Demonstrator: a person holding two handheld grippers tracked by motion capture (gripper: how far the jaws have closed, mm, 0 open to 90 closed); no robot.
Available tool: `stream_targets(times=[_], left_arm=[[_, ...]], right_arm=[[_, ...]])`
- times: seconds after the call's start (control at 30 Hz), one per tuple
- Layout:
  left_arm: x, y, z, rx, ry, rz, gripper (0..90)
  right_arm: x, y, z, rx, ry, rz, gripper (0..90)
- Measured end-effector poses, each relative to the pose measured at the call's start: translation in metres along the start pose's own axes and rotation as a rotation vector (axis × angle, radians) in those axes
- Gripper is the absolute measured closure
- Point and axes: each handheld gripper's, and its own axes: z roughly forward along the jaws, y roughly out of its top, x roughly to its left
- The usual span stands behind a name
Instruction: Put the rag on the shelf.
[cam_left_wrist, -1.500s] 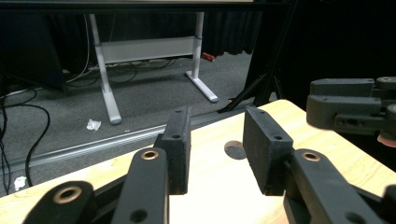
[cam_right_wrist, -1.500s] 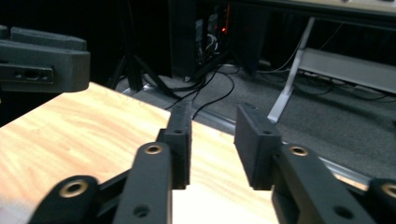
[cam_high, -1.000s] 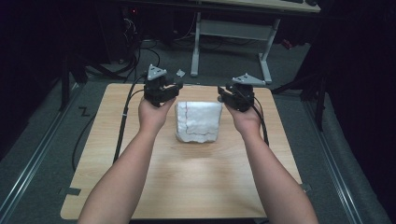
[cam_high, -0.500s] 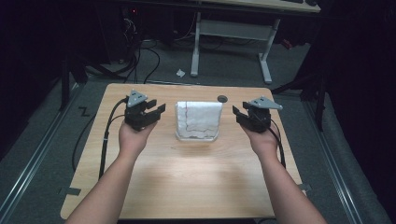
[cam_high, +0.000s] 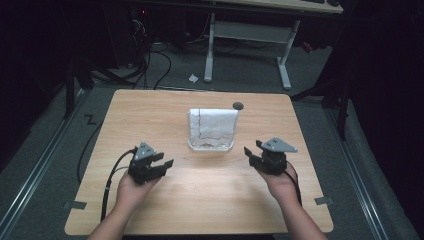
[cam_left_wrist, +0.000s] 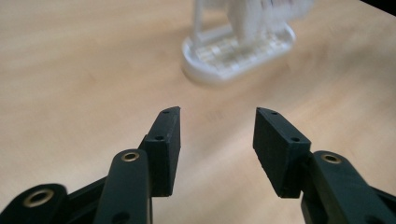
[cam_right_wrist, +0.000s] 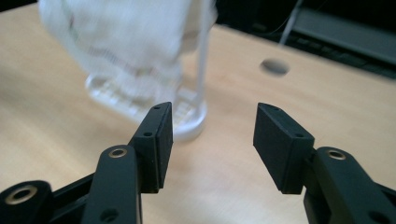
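Although both grippers sit well back from it, the white cloth (cam_high: 212, 127) draped over a small white rack (cam_high: 211, 146) is plainly the thing being worked on. It hangs upright in the middle of the wooden table (cam_high: 150, 107), toward the far half, with the rack's oval base resting flat on the wood. A dark seam or line runs across the cloth's front face.

In the high view, the left gripper (cam_high: 159, 164) is near the front left of the table and the right gripper (cam_high: 250, 152) near the front right, each held in a hand with the forearm coming in from the bottom edge. Both are apart from the rack, with bare wood between. Each gripper's jaws have just been opening and now stand spread wide with nothing between them; the left gripper view shows only table past the pads (cam_left_wrist: 164, 144), with the rack's base beyond, and the right gripper view looks past its own pads (cam_right_wrist: 156, 140) at the blurred cloth and rack.

Judging from this, the hanging looks finished: the cloth is on the rack, let go, and seems to hang fairly evenly. Little appears to be left beyond perhaps a small straightening, though the blur hides fine creases.
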Motion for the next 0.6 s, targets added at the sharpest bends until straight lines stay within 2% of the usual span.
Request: stream_targets(times=[0.03,0.07,0.1,0.13,0.17,0.2,0.23,0.27,0.3,0.33,0.37,0.43,0.53,0.6], left_arm=[[-0.003,-0.009,-0.001,0.001,-0.014,-0.013,50.7],[-0.008,-0.029,-0.003,-0.012,-0.016,-0.025,50.7],[-0.011,-0.044,-0.005,-0.012,-0.001,-0.031,51.4],[-0.014,-0.048,-0.004,0.065,0.035,-0.023,55.9],[-0.016,-0.045,-0.005,0.088,0.038,0.013,54.2],[-0.018,-0.044,-0.010,0.045,0.038,0.058,50.9],[-0.019,-0.043,-0.012,0.023,0.048,0.070,50.5],[-0.017,-0.042,-0.012,0.027,0.046,0.056,49.8],[-0.015,-0.042,-0.010,0.032,0.033,0.023,49.6],[-0.011,-0.042,-0.008,0.032,0.009,-0.010,49.7],[-0.010,-0.042,-0.006,0.035,0.002,-0.019,49.9],[-0.010,-0.041,-0.004,0.044,0.012,-0.004,49.8],[-0.011,-0.042,-0.001,0.054,0.000,-0.005,49.5],[-0.014,-0.042,0.000,0.061,-0.006,0.010,47.8]], right_arm=[[0.005,-0.009,0.001,0.011,0.014,0.006,46.8],[0.008,-0.015,0.002,0.023,0.024,0.013,45.7],[0.015,-0.028,0.002,0.044,0.036,0.036,45.2],[0.020,-0.040,0.002,0.050,0.046,0.068,44.6],[0.024,-0.055,0.000,0.037,0.048,0.095,47.3],[0.028,-0.067,-0.002,0.058,0.051,0.096,49.7],[0.031,-0.068,0.000,0.119,0.072,0.063,43.6],[0.034,-0.067,-0.001,0.115,0.065,-0.006,44.6],[0.035,-0.068,-0.003,0.095,0.043,-0.042,46.5],[0.034,-0.068,-0.003,0.091,0.031,-0.058,45.5],[0.031,-0.068,-0.001,0.107,0.039,-0.036,45.5],[0.029,-0.068,0.004,0.111,0.066,0.008,45.3],[0.032,-0.069,0.006,0.114,0.060,-0.013,45.4],[0.033,-0.070,0.005,0.121,0.068,-0.004,45.3]])
